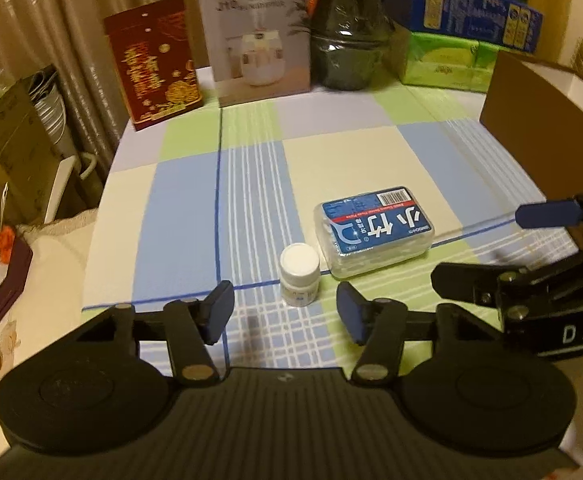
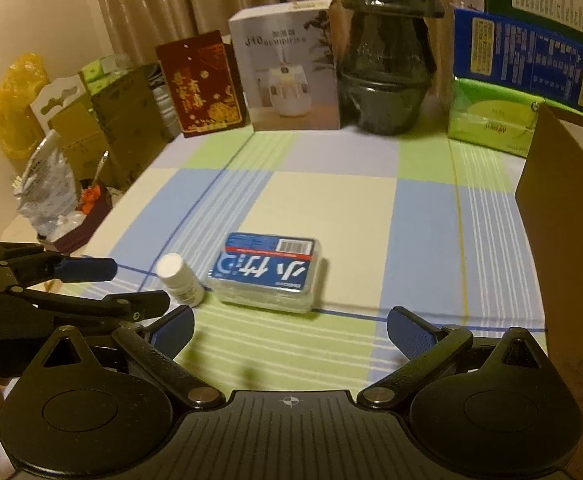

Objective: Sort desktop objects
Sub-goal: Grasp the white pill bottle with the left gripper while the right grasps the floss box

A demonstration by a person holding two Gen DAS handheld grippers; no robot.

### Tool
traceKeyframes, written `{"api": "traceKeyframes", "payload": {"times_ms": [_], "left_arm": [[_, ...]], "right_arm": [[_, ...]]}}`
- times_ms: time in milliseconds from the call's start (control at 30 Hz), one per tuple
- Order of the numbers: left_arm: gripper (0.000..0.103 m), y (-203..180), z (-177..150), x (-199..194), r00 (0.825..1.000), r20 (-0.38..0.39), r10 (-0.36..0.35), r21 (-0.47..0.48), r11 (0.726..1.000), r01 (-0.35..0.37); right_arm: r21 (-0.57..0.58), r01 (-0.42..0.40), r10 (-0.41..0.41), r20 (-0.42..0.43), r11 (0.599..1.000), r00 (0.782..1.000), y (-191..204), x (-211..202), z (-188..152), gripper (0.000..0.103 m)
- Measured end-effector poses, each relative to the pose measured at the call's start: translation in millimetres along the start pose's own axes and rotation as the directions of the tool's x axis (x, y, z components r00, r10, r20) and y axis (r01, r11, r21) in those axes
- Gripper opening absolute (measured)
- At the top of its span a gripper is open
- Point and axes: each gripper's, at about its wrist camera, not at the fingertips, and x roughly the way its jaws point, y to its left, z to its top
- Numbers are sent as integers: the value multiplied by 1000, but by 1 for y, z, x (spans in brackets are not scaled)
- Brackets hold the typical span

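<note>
Our left gripper (image 1: 285,314) hangs wide open and empty, the small white bottle (image 1: 299,274) standing just ahead between its fingers, beside the clear floss-pick box (image 1: 373,230) on the checked tablecloth (image 1: 195,216). The right gripper (image 2: 291,336) is open and empty too. We judge the bottle light, rigid and slick; grip its body below the cap.

Our left tongs (image 1: 285,316) gape just short of the white pill bottle (image 1: 299,274), beside the blue-labelled box (image 1: 373,230) on our bench (image 1: 331,152).
</note>
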Motion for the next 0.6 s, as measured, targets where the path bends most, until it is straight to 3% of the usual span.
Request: {"api": "traceKeyframes", "payload": {"times_ms": [167,467,600], "left_arm": [[52,-3,5,15,1000,3,-7,30,1000,7],[23,-2,6,31,999,-7,-41,68,997,41],[23,4,4,29,999,13,-33,75,997,32]], "right_arm": [[20,12,-12,-10,1000,1000,-7,9,4,101],[34,2,-2,-16,999,1000,-11,20,9,101],[28,-8,9,-21,1000,1000,-5,27,12,101]]}}
